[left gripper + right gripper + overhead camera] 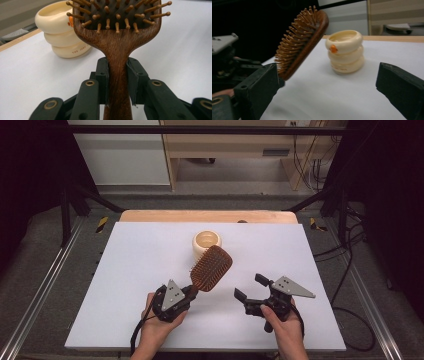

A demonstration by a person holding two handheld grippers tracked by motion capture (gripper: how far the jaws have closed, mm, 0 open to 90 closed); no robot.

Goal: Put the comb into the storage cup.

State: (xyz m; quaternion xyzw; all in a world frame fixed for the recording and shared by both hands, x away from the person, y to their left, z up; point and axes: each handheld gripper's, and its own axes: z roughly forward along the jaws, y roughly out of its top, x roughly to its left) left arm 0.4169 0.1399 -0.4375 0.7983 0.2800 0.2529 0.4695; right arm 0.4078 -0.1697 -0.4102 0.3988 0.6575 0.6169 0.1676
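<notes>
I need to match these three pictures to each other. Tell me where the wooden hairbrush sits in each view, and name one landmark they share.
High view: the wooden hairbrush is at centre, handle clamped in the left gripper.
Left gripper view: it rises up the middle, handle between the fingers, bristled head at the top edge.
Right gripper view: upper left, tilted, bristles facing left.
Shared landmark: the cream ringed holder on the white table, just beyond the brush.

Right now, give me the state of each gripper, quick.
Left gripper: shut on the wooden hairbrush, clamped at its handle, brush lifted off the table.
Right gripper: open, holding nothing.
</notes>
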